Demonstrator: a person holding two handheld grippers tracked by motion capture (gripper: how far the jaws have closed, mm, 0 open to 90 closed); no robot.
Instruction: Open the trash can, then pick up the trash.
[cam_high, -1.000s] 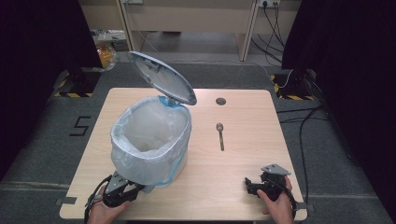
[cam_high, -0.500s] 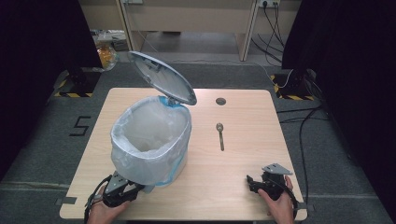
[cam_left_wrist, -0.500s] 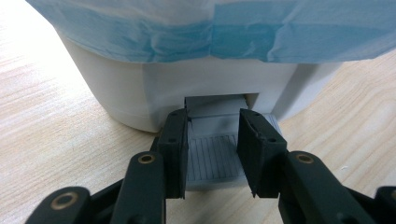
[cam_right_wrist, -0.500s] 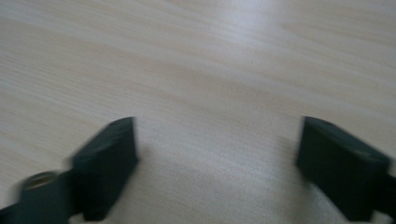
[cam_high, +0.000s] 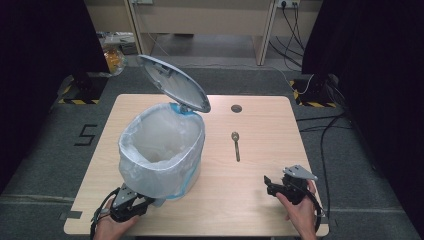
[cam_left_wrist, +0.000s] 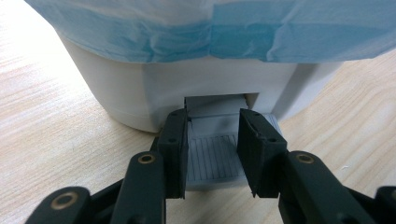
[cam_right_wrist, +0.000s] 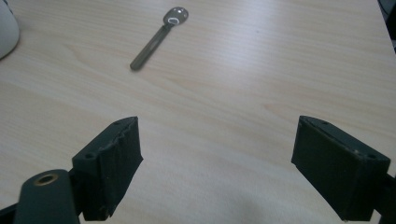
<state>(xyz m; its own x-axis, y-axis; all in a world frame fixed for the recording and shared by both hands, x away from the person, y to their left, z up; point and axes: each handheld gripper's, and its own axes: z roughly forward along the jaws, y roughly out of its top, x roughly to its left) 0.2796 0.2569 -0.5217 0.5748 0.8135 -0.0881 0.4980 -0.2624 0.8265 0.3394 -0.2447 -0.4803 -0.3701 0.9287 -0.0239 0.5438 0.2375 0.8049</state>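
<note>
A white pedal bin (cam_high: 160, 145) lined with a pale blue bag stands on the left half of the wooden table (cam_high: 260, 210), its grey lid (cam_high: 172, 90) raised. My left gripper (cam_high: 142, 202) is at the bin's foot. In the left gripper view its jaws rest on top of the ribbed grey pedal (cam_left_wrist: 212, 156), a narrow gap between them and nothing gripped. A metal spoon (cam_high: 235, 145) lies right of the bin, bowl pointing away. My right gripper (cam_high: 270, 182) hovers near the front right edge, wide open and empty, with the spoon (cam_right_wrist: 156, 39) ahead of it.
A round dark hole (cam_high: 236, 108) sits in the table's far side. The bin's white wall (cam_right_wrist: 7, 28) shows at the left edge of the right gripper view. Bare wood lies between the spoon and the right gripper. Cables run across the floor at the right.
The right gripper has shifted very slightly. The left gripper, the bin, its raised lid and the spoon have stayed put.
</note>
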